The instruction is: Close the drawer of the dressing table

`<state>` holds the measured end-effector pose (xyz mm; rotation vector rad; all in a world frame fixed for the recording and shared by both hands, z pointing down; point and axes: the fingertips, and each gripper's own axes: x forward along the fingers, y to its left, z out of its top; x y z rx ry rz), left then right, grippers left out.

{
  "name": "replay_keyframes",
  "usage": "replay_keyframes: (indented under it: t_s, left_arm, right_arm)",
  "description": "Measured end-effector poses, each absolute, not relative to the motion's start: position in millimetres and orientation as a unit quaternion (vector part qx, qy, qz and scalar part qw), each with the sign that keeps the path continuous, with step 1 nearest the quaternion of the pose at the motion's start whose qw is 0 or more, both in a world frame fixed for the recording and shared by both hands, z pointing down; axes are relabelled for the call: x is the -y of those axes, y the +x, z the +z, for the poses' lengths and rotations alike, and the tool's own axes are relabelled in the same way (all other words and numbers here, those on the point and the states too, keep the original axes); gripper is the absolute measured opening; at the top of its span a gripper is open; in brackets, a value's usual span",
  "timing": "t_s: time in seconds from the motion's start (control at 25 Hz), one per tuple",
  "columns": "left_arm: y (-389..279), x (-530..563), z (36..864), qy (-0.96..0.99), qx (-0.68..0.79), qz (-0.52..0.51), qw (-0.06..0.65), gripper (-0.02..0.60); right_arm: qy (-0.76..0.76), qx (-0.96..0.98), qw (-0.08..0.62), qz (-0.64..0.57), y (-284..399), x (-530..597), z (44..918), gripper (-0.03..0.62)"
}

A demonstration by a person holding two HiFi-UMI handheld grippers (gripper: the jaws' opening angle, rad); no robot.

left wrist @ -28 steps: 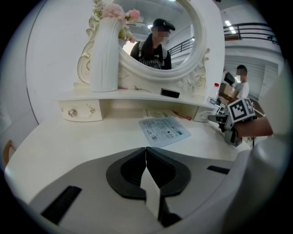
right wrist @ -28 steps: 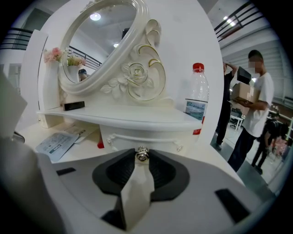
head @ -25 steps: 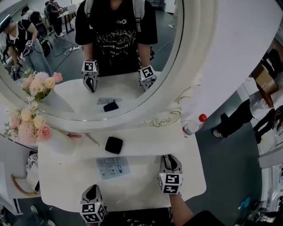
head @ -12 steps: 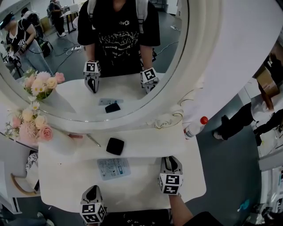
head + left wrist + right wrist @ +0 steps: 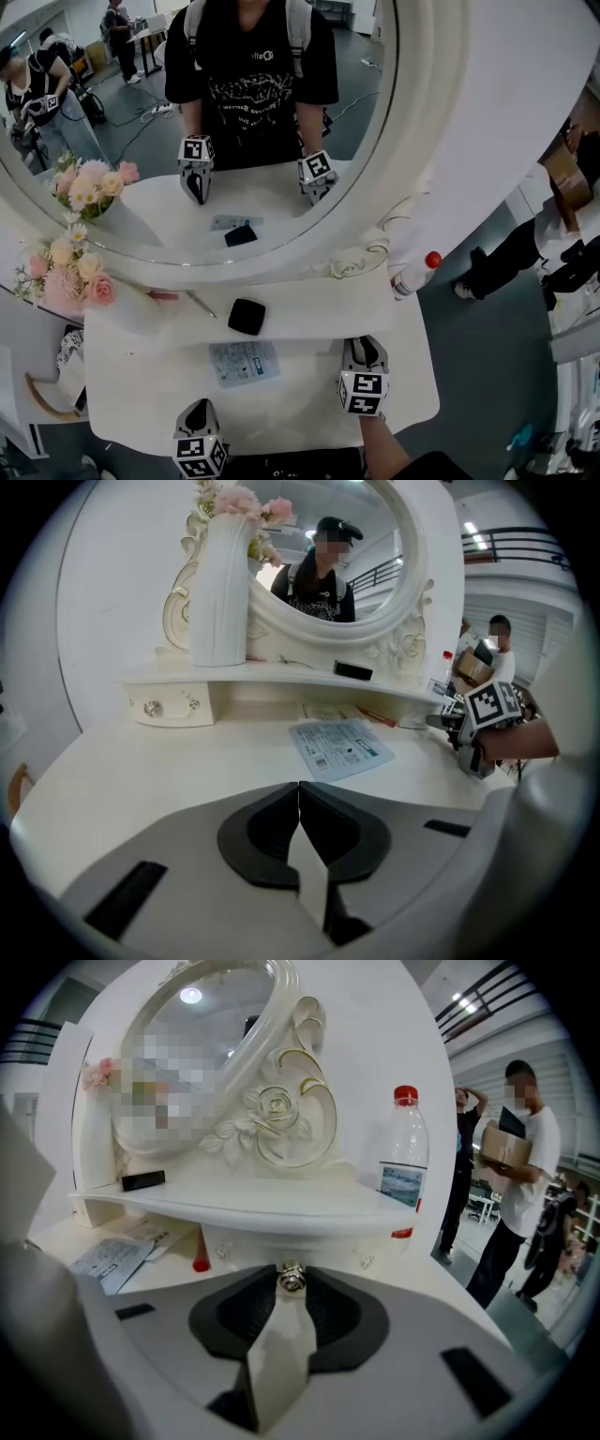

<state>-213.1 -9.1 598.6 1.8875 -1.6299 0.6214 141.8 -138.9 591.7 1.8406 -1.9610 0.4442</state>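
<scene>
The white dressing table (image 5: 131, 394) has a small drawer (image 5: 246, 1246) under the right end of its shelf. My right gripper (image 5: 292, 1277) is shut on that drawer's small metal knob (image 5: 292, 1280), which sits between the jaw tips. In the head view the right gripper (image 5: 362, 347) points at the shelf's underside. How far out the drawer stands is not visible. My left gripper (image 5: 299, 787) is shut and holds nothing. It hovers over the table's front left (image 5: 195, 410).
A printed leaflet (image 5: 244, 362) lies mid-table, and a black compact (image 5: 247, 316) and a thin stick (image 5: 199, 304) lie on the shelf. A vase of flowers (image 5: 70, 272) stands at the left, a red-capped bottle (image 5: 404, 1162) at the right. Another drawer (image 5: 169, 705) is at the left. People stand nearby.
The head view has shifted a little. Both grippers stay where they were.
</scene>
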Motion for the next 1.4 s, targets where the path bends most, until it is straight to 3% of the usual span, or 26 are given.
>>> replay_keyframes:
  t_s: [0.2,0.28,0.44,0.68,1.12,1.32,1.4]
  left_arm:
    - [-215.4,8.5,599.6,0.703,0.61,0.23,0.286,0.015]
    - [-214.4,8.7,599.3,0.704,0.609,0.229,0.287,0.015]
    - [-212.7,8.6,598.8,0.702,0.61,0.222,0.293,0.015]
    - [-212.8,10.6,600.1,0.704,0.612,0.207,0.296,0.015]
    - [-195.3,19.1,584.0,0.745,0.582,0.199,0.26,0.015]
    - [-189.7,16.7,579.1,0.762,0.565,0.209,0.238,0.015]
    - [-188.2,16.7,578.1,0.767,0.559,0.211,0.234,0.015]
  right_arm:
    - [0.646,0.719,0.166,0.198,136.4,138.7,591.2,0.114]
    - [0.62,0.74,0.149,0.213,128.9,137.2,589.6,0.244]
    - [0.617,0.739,0.142,0.231,134.4,129.4,589.9,0.299]
    - [0.581,0.756,0.15,0.261,124.2,97.2,588.1,0.298]
    - [0.484,0.822,0.14,0.266,24.2,59.1,575.3,0.162]
    - [0.445,0.847,0.158,0.245,-19.1,51.5,570.0,0.032]
    - [0.438,0.85,0.168,0.241,-31.1,47.5,570.6,0.011]
